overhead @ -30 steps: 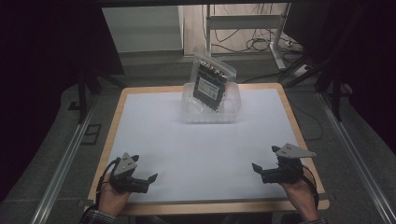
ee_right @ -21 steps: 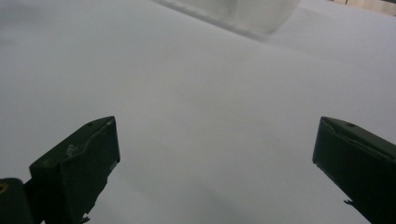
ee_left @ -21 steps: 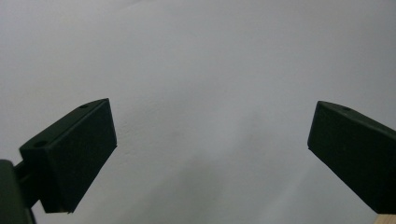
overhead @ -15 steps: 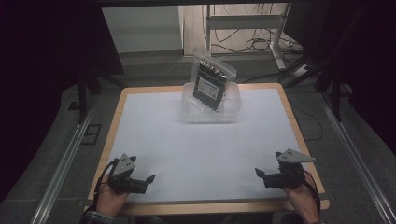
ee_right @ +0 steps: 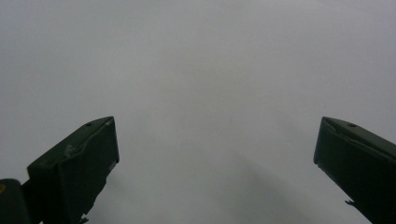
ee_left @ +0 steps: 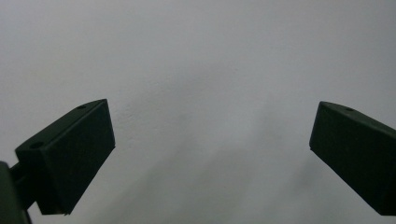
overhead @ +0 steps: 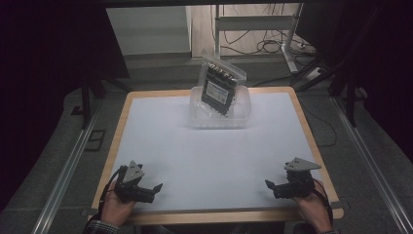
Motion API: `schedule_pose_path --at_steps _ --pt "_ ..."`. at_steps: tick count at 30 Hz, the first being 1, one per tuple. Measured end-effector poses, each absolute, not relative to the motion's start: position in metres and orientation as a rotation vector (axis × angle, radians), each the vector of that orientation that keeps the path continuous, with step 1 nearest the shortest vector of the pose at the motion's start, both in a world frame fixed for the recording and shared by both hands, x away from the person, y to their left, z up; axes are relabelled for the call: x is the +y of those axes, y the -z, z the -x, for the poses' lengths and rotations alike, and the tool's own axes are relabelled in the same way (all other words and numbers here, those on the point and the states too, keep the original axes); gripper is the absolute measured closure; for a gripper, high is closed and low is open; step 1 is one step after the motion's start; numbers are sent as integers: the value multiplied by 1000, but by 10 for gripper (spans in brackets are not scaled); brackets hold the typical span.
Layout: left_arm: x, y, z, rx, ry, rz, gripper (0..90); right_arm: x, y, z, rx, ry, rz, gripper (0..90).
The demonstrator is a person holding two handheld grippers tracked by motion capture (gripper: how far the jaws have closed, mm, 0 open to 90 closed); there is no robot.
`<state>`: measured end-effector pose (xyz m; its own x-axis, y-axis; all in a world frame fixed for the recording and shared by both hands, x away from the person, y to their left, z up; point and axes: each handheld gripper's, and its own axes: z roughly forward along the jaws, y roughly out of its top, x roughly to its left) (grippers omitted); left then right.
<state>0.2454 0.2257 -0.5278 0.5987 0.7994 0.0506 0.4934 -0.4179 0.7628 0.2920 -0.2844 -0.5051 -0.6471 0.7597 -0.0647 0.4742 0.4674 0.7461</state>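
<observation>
A clear plastic bin (overhead: 220, 117) stands at the far middle of the white table top (overhead: 209, 156). A clear bag with a dark circuit board (overhead: 220, 87) leans upright in the bin. My left gripper (overhead: 155, 190) rests near the front left corner, open, with nothing between its jaws. My right gripper (overhead: 271, 187) rests near the front right corner, open and empty too. In the left gripper view the left gripper (ee_left: 210, 154) has its jaws wide apart over bare white surface. In the right gripper view the right gripper (ee_right: 215, 163) looks the same.
The table has a wooden rim (overhead: 117, 146). Metal rails (overhead: 68, 165) run along both sides on the floor. Cables (overhead: 263, 46) and a stand leg (overhead: 292, 29) lie beyond the far edge.
The right gripper has moved down toward the front edge of the table. The left gripper has barely shifted. The bin and bag stay put.
</observation>
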Motion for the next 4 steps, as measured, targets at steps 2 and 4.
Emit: schedule_pose_path --at_steps 2,4 --pt "225 528 -246 1019 -539 -2099 0 -284 506 -292 2338 -1000 -1036 0" --pt "225 528 -246 1020 -541 -2098 0 -285 506 -293 2336 -1007 -1037 0"
